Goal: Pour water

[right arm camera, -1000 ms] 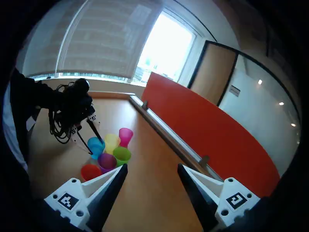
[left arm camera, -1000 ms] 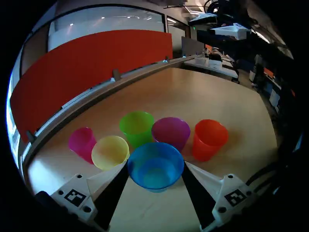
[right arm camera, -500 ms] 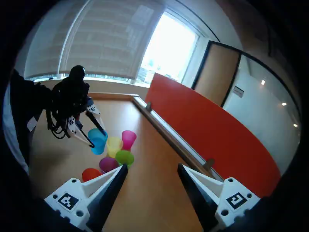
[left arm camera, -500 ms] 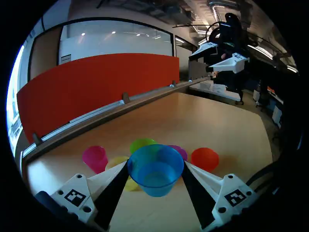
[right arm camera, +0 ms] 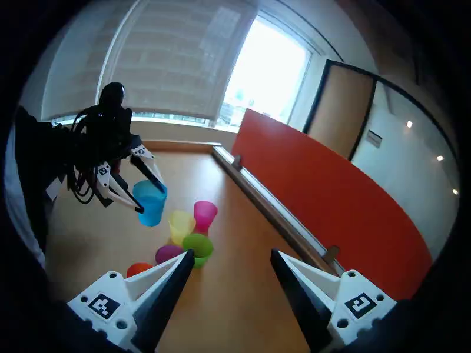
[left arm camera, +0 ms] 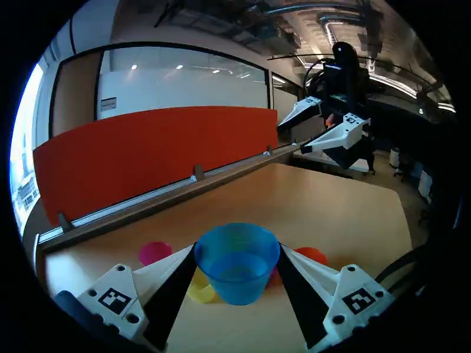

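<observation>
The left hand-held gripper [left arm camera: 235,254] grips the blue cup [left arm camera: 237,270] above the desk [left arm camera: 335,206]; the right hand-held gripper [right arm camera: 232,259] stands wide.

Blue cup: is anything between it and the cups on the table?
Nothing visible. The left gripper holds the blue cup up, with only air between it and the yellow cup and pink cup on the table.
</observation>
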A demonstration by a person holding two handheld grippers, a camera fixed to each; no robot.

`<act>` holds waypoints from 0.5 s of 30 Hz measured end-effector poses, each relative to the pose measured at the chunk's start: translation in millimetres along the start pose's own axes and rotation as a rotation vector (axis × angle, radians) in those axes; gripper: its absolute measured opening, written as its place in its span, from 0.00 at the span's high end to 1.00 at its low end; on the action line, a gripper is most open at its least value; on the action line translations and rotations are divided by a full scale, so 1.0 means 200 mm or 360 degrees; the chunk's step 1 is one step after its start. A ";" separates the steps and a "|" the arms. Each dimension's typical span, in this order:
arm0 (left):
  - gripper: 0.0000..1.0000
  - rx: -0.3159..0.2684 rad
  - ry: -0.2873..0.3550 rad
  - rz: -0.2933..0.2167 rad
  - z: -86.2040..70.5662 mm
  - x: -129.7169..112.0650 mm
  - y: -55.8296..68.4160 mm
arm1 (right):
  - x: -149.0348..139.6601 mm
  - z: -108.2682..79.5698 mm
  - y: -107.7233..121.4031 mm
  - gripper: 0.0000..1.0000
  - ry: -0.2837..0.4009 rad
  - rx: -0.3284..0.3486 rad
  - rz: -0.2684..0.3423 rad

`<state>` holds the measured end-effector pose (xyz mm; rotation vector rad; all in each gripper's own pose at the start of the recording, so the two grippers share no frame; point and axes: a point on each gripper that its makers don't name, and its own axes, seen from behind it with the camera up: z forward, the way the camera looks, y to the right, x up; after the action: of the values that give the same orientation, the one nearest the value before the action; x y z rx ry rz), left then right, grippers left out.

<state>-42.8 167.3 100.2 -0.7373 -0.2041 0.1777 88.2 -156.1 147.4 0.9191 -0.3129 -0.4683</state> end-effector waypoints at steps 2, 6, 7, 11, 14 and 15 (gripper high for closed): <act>0.11 0.0007 0.0024 -0.0004 -0.01 0.03 0.00 | 0.01 0.02 -0.01 0.00 0.0005 0.0012 0.0004; 0.11 0.0021 0.0077 -0.0015 -0.03 0.08 -0.01 | 0.03 0.07 -0.02 0.00 0.0012 0.0026 0.0006; 0.11 0.0023 0.0089 -0.0014 -0.04 0.09 -0.01 | 0.03 0.08 -0.02 0.00 0.0014 0.0029 0.0007; 0.11 0.0035 0.0140 -0.0001 -0.07 0.14 -0.01 | 0.03 0.13 -0.03 0.00 0.0020 0.0050 0.0016; 0.11 0.0041 0.0170 0.0005 -0.09 0.18 -0.02 | 0.03 0.17 -0.03 0.00 0.0015 0.0065 0.0025; 0.11 0.0044 0.0178 0.0005 -0.10 0.19 -0.02 | 0.02 0.18 -0.03 0.00 0.0012 0.0070 0.0027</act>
<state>-0.7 159.9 92.7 -0.7181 -0.0937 0.1414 74.5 -186.0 163.4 0.9599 -0.3251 -0.4437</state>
